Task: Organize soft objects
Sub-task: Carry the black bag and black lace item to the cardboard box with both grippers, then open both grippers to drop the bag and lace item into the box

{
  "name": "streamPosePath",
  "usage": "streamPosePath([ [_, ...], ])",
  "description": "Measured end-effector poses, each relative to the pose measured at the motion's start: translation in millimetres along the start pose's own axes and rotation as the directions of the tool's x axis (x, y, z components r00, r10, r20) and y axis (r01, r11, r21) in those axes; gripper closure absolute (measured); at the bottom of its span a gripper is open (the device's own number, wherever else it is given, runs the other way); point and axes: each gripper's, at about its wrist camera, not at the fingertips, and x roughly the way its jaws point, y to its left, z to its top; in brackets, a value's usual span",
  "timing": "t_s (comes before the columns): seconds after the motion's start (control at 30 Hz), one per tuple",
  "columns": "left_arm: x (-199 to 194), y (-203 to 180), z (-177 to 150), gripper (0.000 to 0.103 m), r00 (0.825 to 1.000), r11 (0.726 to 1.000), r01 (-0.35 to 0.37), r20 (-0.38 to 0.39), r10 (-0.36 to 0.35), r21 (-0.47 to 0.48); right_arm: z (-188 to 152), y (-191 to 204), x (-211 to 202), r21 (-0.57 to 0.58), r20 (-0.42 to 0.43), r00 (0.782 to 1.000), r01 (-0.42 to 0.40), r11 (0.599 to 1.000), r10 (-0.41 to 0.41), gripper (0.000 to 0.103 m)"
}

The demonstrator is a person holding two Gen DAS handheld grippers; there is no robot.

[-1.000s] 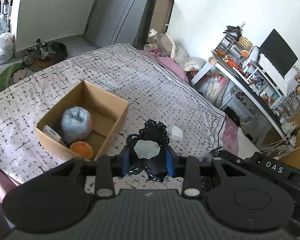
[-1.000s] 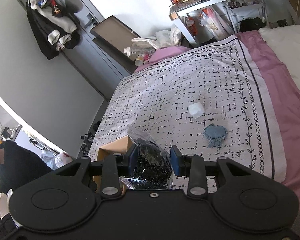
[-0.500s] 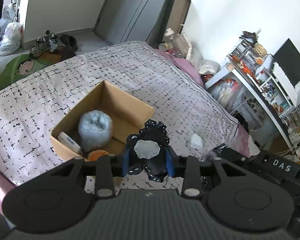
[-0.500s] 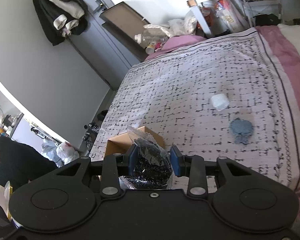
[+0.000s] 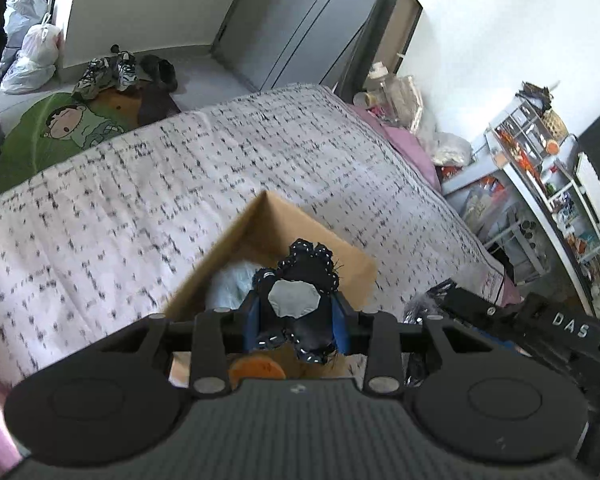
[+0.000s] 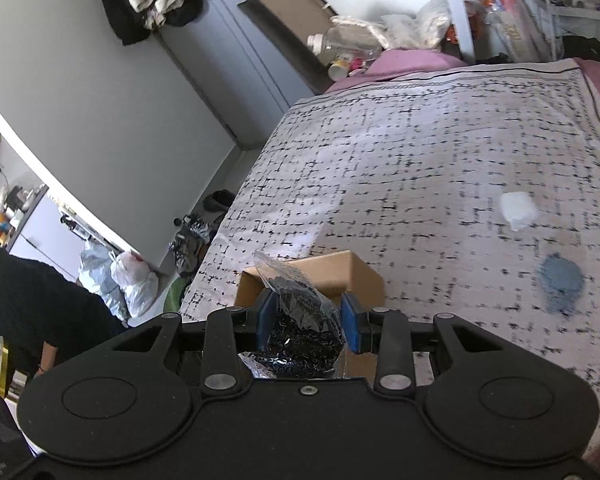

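Two soft things are in hand and two more lie loose on the bed (image 6: pixel 440 168), so by my reading the sorting is partly done. Largest is the bed itself, spreading ahead of both sets of jaws. On it stands the cardboard box (image 5: pixel 300 232), directly ahead of and below the left jaws and just beyond the right jaws. Inside it, a pale blue bundle (image 5: pixel 232 284) shows just left of the left jaws and an orange ball (image 5: pixel 256 369) sits beneath them; those look already put away.

The left gripper (image 5: pixel 296 318) has its jaws closed partway on a black stitched pouch with a grey patch (image 5: pixel 300 304), which hangs over the box opening. The right gripper (image 6: pixel 306 320) has its jaws pinched on a clear bag of dark beads (image 6: pixel 300 320), held just short of the box's near edge. Both still need dropping in. Left over, well to the right of the right jaws, are a blue-grey piece (image 6: pixel 560 280) and a small white item (image 6: pixel 518 210).

Compared with a second ago, the box has slid from the left of the left jaws to right under them, and in the right view it has grown and drawn closer; both grips are unchanged.
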Motion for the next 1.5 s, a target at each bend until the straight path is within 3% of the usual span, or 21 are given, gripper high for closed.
streamPosePath([
  [0.2, 25.4, 19.5, 25.4, 0.067, 1.000, 1.000, 0.019, -0.014, -0.019, 0.002, -3.9, 15.3, 35.2, 0.002, -0.029, 1.000, -0.003, 1.000, 0.003, 0.068],
  [0.43, 65.3, 30.7, 42.6, 0.067, 0.996, 0.998, 0.059, -0.071, -0.059, -0.004, -6.4, 18.4, 70.6, -0.025, -0.053, 0.997, 0.052, 0.998, -0.053, 0.067],
  [0.6, 93.6, 27.7, 47.9, 0.064, 0.990, 0.997, 0.076, -0.116, -0.075, 0.001, -4.3, 15.8, 91.9, -0.043, -0.079, 0.992, 0.097, 0.994, -0.100, 0.055],
  [0.7, 110.4, 29.4, 50.1, 0.060, 0.988, 0.999, 0.041, -0.148, -0.042, -0.012, -2.2, 12.0, 99.6, -0.041, -0.079, 0.989, 0.123, 0.992, -0.126, 0.048],
  [1.07, 123.2, 36.4, 50.1, 0.054, 0.984, 0.998, 0.036, -0.175, -0.043, -0.043, 6.0, -4.0, 97.9, -0.009, -0.092, 0.987, 0.132, 0.991, -0.132, 0.048],
  [1.2, 122.2, 34.0, 49.6, 0.046, 0.983, 0.998, 0.037, -0.177, -0.044, -0.042, 9.5, -7.5, 88.2, 0.001, -0.096, 0.989, 0.110, 0.994, -0.110, 0.048],
  [1.33, 115.2, 28.1, 49.3, 0.044, 0.986, 0.999, 0.015, -0.165, -0.020, -0.035, 18.7, -13.1, 70.9, -0.001, -0.087, 0.992, 0.096, 0.995, -0.095, 0.048],
  [1.5, 102.0, 8.4, 46.0, 0.044, 0.987, 1.000, 0.018, -0.159, -0.020, -0.012, 37.0, -34.6, 43.6, -0.005, -0.049, 0.991, 0.127, 0.992, -0.127, 0.039],
])
